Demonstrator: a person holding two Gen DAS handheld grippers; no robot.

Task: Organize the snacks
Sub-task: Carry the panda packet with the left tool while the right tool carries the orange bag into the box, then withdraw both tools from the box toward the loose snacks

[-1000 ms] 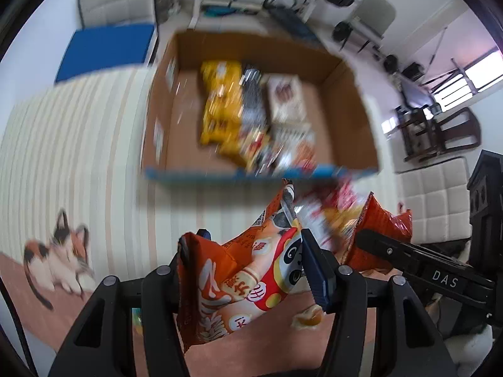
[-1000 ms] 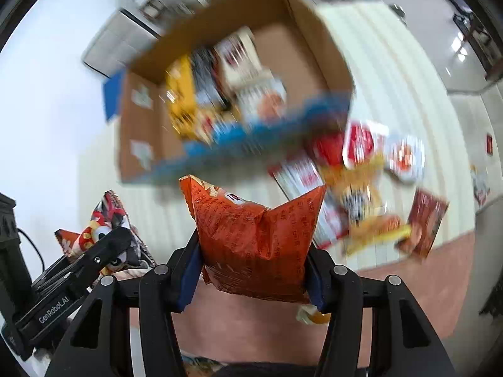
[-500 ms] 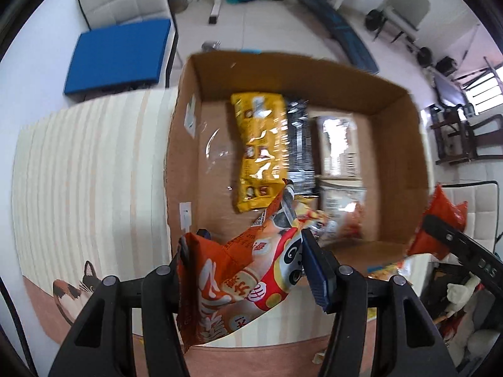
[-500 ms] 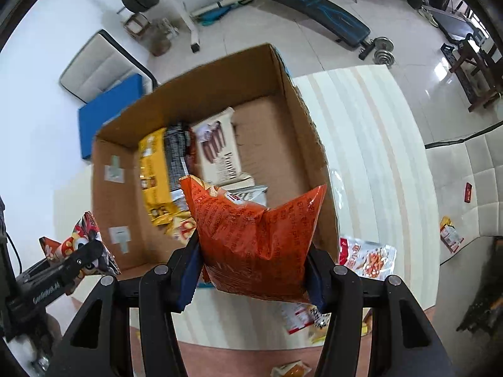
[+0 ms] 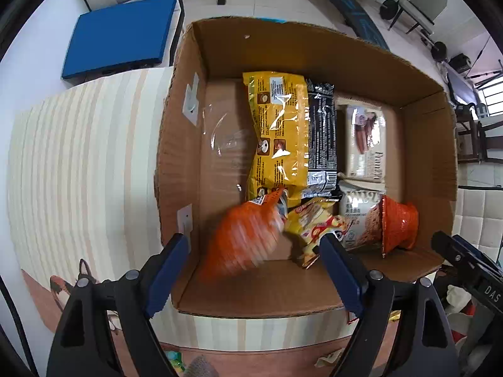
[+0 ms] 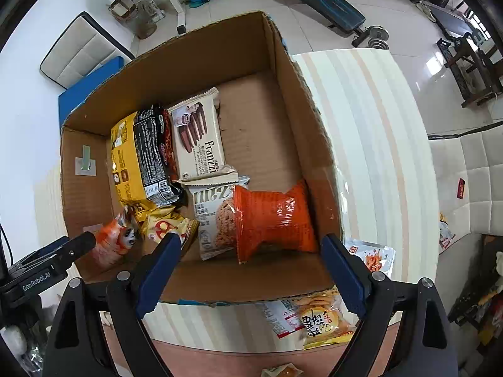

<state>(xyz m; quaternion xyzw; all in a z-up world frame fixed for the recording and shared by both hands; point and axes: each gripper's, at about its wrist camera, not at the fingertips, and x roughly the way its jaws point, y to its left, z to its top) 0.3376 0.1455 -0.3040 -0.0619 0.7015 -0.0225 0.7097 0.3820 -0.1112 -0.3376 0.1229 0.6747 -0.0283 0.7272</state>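
Both bags have dropped out of the grippers since a moment ago, when each was clamped tight, and both grippers now hang right over the cardboard box [image 5: 314,53] instead of short of it. Left gripper [image 5: 254,270] has its jaws opening with nothing pressed between the blue pads; the orange panda bag [image 5: 242,238] is a blurry smear below them, at the near left of the box floor. Same deal on the right: right gripper [image 6: 250,265] is opening too, and its plain orange bag [image 6: 273,223] lies crumpled on the box floor just past the fingertips, leaning toward the right wall, touching neither pad.

Inside the box, going back from the near edge: a small yellow packet [image 6: 166,226] between the two orange bags, then a white cookie pack [image 6: 210,216] partly under the plain orange one. Behind those sit a long yellow bag [image 5: 276,138], a black wrapper [image 5: 322,138] beside it, and a cream wafer pack [image 6: 199,138] further right. The right rear part of the floor is bare cardboard.

Outside, on the striped table [image 6: 371,144] near the right gripper, a few loose packets [image 6: 320,320] lie by the box's front corner.
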